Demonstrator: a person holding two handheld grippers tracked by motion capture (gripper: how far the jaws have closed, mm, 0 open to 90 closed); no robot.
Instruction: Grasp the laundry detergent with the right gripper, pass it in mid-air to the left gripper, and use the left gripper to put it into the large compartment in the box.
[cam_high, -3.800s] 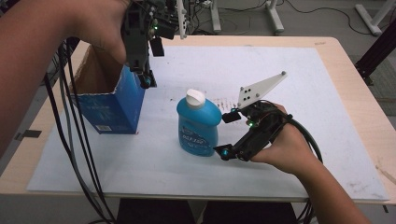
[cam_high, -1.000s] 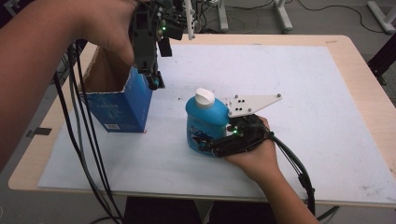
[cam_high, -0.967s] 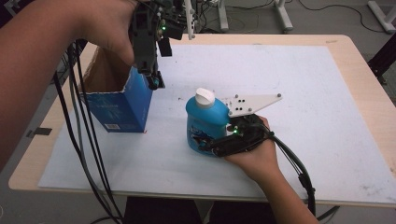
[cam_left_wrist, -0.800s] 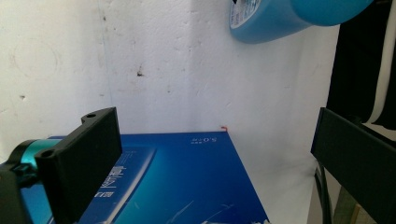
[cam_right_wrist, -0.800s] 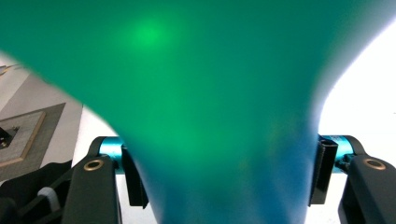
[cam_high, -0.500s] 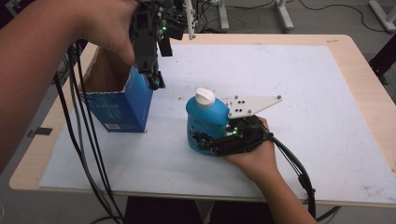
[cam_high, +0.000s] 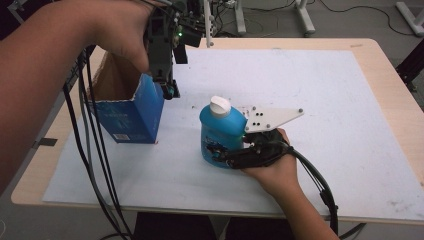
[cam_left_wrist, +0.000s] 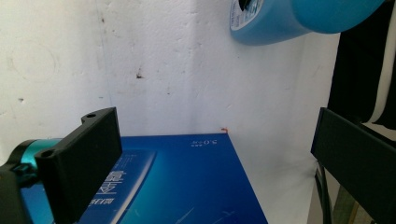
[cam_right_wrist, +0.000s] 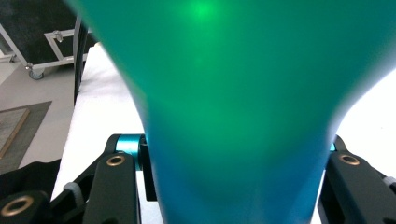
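Note:
A blue bottle (cam_high: 220, 127) with a white cap stands upright on the white mat. My right gripper (cam_high: 218, 151) comes in level from the right, and its jaws have just been closing; they now press on both sides of the bottle's lower body. The right gripper view has the bottle (cam_right_wrist: 224, 93) large between the jaws of the right gripper (cam_right_wrist: 233, 186). My left gripper (cam_high: 169, 90) points down over the right wall of an open blue box (cam_high: 127, 117). In its own view the left gripper (cam_left_wrist: 215, 158) stands open above the box (cam_left_wrist: 187, 186), with the bottle (cam_left_wrist: 299, 18) farther off.
The white mat (cam_high: 310, 75) covers most of the wooden table (cam_high: 390, 65). Black cables (cam_high: 95, 165) hang from the left hand over the table's left front edge. A grey three-cornered plate (cam_high: 267, 117) sits on the right gripper beside the bottle.
The right gripper, earlier off to the bottle's right, has come up to it and its jaws now clasp the lower body. The left gripper has stayed over the box.

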